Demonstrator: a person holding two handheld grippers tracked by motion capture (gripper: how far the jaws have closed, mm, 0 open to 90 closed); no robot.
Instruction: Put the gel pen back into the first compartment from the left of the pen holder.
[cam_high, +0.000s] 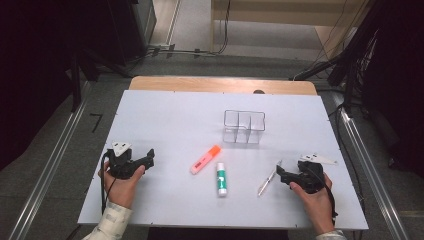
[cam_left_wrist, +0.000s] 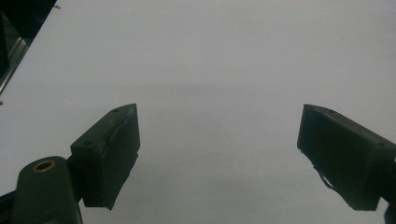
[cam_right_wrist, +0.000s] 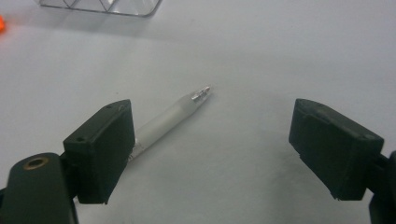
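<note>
Tongs straddle pen; organizer beyond.

Both forearms come in low at the near edge, well apart. The left claw gapes wide, and the right claw is spread just as wide.

Pen rear hidden behind right gripper jaw.
</note>
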